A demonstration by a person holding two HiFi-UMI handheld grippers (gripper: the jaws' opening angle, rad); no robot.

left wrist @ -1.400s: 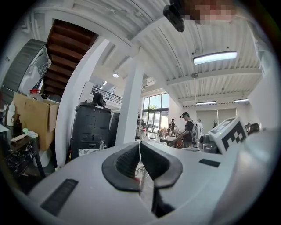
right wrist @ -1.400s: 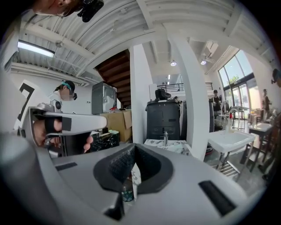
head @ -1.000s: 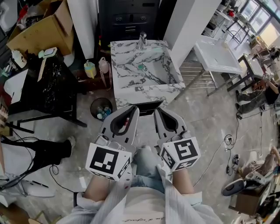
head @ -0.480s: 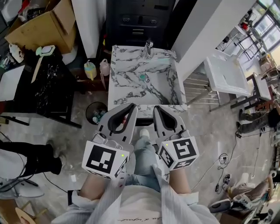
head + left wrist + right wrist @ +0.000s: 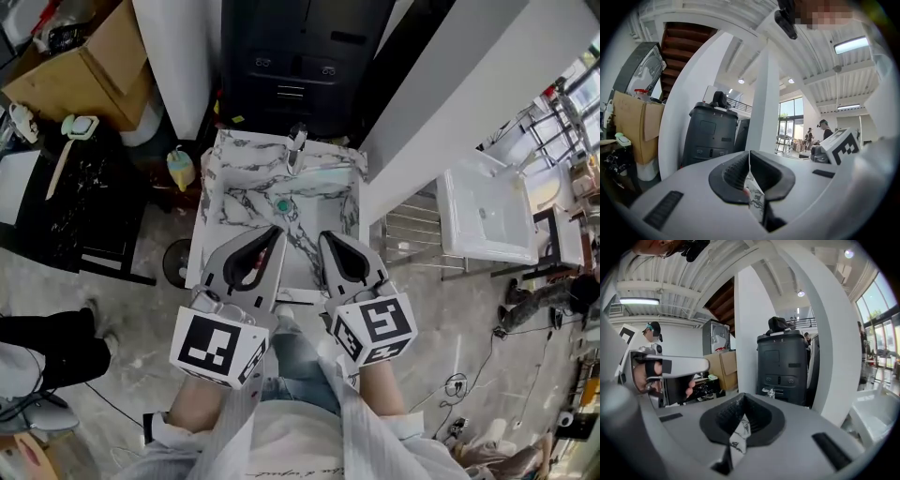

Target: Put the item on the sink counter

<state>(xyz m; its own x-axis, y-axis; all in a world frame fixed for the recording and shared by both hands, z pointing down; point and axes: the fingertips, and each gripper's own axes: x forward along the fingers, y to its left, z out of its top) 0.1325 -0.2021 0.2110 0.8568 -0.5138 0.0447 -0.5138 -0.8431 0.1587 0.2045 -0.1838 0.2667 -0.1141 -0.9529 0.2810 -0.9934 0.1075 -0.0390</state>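
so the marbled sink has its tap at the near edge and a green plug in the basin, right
No: the tap stands at the far edge of the marbled sink, not the near one, as the head view shows. The green plug in the basin is right.

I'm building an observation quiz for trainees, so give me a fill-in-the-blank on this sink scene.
1. The drain plug in the basin of the sink counter is coloured ___.
2. The faucet stands at the basin's ___ edge, away from the person.
3. In the head view, the cardboard box lies to the ___ of the counter.
4. The right gripper has its jaws ___.
Missing words: green; far; left; shut.
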